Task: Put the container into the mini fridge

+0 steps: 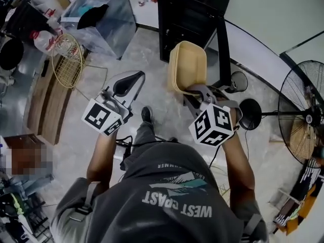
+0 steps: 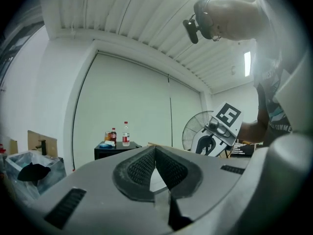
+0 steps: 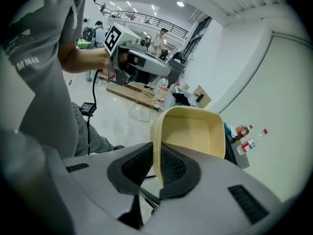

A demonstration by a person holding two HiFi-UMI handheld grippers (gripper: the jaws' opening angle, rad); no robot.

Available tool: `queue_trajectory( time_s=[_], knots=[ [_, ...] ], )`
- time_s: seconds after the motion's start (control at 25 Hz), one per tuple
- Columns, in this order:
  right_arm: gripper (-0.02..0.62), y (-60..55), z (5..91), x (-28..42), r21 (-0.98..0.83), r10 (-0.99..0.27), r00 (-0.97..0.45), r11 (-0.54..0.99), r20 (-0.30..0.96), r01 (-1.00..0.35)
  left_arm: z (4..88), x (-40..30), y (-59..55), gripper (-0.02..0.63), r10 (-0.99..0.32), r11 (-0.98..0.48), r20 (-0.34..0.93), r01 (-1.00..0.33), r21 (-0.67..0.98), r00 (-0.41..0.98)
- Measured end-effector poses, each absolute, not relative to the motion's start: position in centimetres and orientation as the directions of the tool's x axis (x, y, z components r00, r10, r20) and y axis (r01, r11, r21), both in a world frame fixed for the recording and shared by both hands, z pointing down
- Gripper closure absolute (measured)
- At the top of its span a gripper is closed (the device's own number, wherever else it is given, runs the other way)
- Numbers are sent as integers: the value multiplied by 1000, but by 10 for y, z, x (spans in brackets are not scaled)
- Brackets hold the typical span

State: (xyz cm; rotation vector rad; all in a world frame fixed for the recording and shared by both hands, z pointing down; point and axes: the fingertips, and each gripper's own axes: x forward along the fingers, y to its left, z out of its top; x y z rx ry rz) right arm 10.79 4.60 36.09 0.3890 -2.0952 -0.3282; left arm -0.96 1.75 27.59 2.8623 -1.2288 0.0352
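Our right tool (image 3: 155,153) grips the container (image 3: 195,131) by its wall; the left tool (image 2: 155,153) is closed, empty. The seemingly shallow pinch could let it twist free.

Bright ceiling glare, fisheye-warped edges.

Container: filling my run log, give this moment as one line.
right tool: shut on container rim | left tool: shut, empty | container: aloft, tilted on edge

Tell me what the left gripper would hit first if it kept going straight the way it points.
Probably the container, whose tan rim shows just beyond the tips of the left gripper; the right gripper holds it there. Depth is unclear: it could slip past toward the white wall.
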Motion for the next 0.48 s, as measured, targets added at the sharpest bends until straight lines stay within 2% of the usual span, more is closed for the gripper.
queue_trajectory(
  time_s=[0.48],
  knots=[
    [543,-20,368,65,372,-434,-448,901,782,-224,274,-57,-64,589,-674,-738,17,-674,21,739]
  ],
)
